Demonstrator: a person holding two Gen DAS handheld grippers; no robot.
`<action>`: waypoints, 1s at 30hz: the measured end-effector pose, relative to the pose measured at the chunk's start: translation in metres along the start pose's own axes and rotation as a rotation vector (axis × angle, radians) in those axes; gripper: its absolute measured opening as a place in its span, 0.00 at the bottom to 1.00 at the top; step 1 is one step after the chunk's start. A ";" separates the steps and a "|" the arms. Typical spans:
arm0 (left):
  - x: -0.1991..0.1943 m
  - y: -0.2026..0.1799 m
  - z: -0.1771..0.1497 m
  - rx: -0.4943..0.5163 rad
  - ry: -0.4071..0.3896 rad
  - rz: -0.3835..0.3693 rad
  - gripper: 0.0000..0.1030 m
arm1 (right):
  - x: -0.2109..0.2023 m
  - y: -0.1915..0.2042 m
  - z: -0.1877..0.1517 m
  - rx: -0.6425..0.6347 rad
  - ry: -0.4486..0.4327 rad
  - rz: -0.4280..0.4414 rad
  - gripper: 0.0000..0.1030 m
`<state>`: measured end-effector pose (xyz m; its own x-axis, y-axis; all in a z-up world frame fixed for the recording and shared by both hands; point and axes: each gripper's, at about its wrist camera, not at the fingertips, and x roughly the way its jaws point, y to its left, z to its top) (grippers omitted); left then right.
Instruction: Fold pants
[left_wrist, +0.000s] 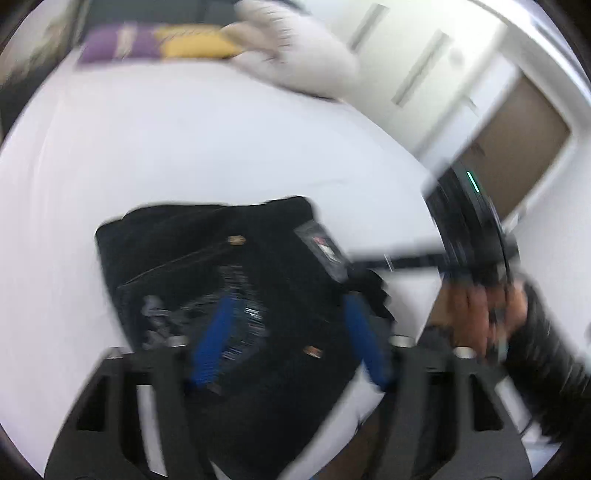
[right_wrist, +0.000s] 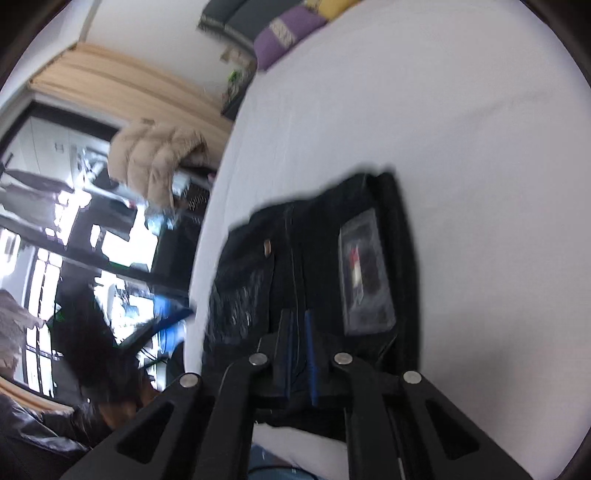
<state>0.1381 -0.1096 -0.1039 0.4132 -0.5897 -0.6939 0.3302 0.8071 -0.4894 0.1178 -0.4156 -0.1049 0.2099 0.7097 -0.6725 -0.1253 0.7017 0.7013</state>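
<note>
Black pants (left_wrist: 229, 266) lie folded into a compact stack on the white bed (left_wrist: 184, 147), with a clear-sleeved tag (left_wrist: 325, 251) on top. The left wrist view is blurred. My left gripper (left_wrist: 290, 345) hovers over the stack with its blue pads (left_wrist: 214, 347) wide apart and nothing pinched: open. In the right wrist view the pants (right_wrist: 314, 251) and tag (right_wrist: 365, 273) lie just ahead. My right gripper (right_wrist: 299, 354) has its blue pads nearly together, with dark cloth of the near edge between them. A hand (left_wrist: 476, 306) holds that gripper at the right.
Purple (left_wrist: 122, 46) and yellow (left_wrist: 192, 42) cushions and a white soft thing (left_wrist: 295, 48) lie at the bed's far end. White wardrobe doors (left_wrist: 424, 66) stand beyond. A beige puffer jacket (right_wrist: 159, 158) and windows are left of the bed's edge (right_wrist: 207, 229).
</note>
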 end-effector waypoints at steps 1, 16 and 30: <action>0.007 0.019 0.007 -0.069 0.019 -0.013 0.32 | 0.008 -0.004 -0.005 0.019 0.020 -0.023 0.09; 0.038 0.109 -0.010 -0.327 0.044 -0.175 0.14 | 0.022 -0.054 -0.029 0.168 -0.055 0.042 0.00; 0.007 0.044 -0.088 -0.033 0.048 -0.082 0.14 | 0.016 -0.054 -0.039 0.163 -0.098 0.022 0.00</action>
<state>0.0805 -0.0755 -0.1768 0.3441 -0.6526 -0.6751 0.3328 0.7571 -0.5622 0.0897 -0.4399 -0.1626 0.3037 0.7098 -0.6356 0.0262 0.6606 0.7503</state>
